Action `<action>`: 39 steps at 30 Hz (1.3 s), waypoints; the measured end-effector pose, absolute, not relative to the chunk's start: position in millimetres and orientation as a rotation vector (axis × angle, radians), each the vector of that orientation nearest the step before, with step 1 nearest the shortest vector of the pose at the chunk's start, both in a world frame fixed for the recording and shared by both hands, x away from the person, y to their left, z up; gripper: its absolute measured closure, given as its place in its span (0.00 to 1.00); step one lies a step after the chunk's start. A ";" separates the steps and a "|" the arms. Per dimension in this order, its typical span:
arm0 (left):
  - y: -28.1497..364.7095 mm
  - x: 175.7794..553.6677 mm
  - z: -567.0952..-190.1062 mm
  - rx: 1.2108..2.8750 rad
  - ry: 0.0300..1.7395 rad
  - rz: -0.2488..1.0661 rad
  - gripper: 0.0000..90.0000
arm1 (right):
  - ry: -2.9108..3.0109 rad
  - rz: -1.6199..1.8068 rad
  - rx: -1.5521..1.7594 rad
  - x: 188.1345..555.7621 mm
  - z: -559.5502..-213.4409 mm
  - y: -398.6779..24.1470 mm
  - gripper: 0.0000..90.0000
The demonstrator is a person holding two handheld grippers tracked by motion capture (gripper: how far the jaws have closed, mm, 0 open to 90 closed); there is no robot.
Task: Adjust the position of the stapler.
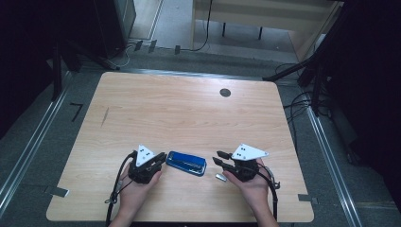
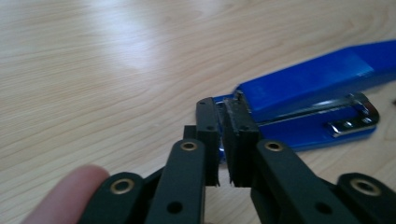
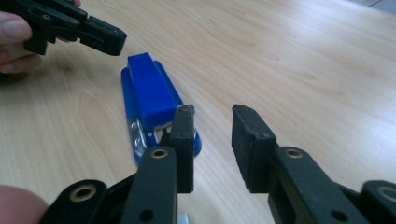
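The blue stapler point(image 1: 187, 163) lies flat on the wooden table point(image 1: 189, 113), near the front edge and about midway between the front corners, its long side running roughly along that edge. The left gripper point(image 1: 161, 161) sits just beside the stapler's left end; in the left gripper view point(image 2: 224, 135) its jaws stand together with only a sliver of a gap, and nothing is caught between them. The stapler's end lies just past the jaw tips and off to one side there, so whether the tips touch the blue body cannot be told.

The right gripper point(image 1: 218, 157) is near the stapler's right end but apart from it. In the right gripper view point(image 3: 212, 140) its jaws stand apart with bare table between them, and the stapler lies ahead and off to one side of the gap, not in line with it. A small silvery piece point(image 1: 221, 177) lies on the table just in front of this gripper.

To do the step well, the right gripper probably needs to swing until the stapler's end is centred in its gap before closing. The left jaws would have to part to take hold; closed, they can only steady or nudge. A push on one end would likely spin the stapler, so both ends should be met evenly.
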State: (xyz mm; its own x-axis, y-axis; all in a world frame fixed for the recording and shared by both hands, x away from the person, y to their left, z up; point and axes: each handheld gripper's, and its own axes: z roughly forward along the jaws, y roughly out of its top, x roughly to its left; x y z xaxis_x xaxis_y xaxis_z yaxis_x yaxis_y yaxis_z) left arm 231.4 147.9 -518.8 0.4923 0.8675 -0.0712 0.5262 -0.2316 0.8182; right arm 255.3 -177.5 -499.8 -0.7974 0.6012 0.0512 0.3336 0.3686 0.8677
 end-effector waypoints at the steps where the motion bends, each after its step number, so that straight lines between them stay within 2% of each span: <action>1: 144.9 230.9 -520.7 1.909 1.135 0.514 0.96 | 2.358 1.398 0.829 255.3 -499.8 -177.5 0.80; 3: 142.8 231.1 -524.2 1.906 1.110 0.466 1.00 | 2.360 1.444 0.878 255.0 -507.5 -183.5 0.84; 4: 142.6 231.5 -525.2 1.903 1.101 0.449 1.00 | 2.360 1.444 0.878 255.0 -507.5 -183.5 0.84; 6: 141.2 231.8 -526.2 1.904 1.083 0.417 1.00 | 2.352 1.458 0.901 254.9 -511.9 -183.6 0.90; 12: 134.1 231.8 -525.9 1.887 1.051 0.325 1.00 | 2.382 1.411 0.926 253.8 -522.2 -176.1 0.92; 14: 128.5 230.1 -527.7 1.914 1.027 0.334 1.00 | 2.392 1.401 0.923 250.2 -525.7 -171.3 1.00; 27: 102.6 226.1 -532.4 2.007 0.957 0.353 1.00 | 2.472 1.355 0.961 250.2 -534.8 -151.7 1.00; 39: 98.1 228.8 -533.1 2.044 0.960 0.350 1.00 | 2.501 1.314 0.931 250.8 -534.4 -144.7 1.00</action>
State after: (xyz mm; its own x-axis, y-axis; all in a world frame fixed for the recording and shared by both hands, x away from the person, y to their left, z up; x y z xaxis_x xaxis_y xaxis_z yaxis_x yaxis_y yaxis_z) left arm 228.8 98.1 -533.1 0.6689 0.7378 -0.0906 0.5062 -0.3629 0.7823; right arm 250.8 -144.7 -534.4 -0.7916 0.5961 0.1346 0.4491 0.4180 0.7897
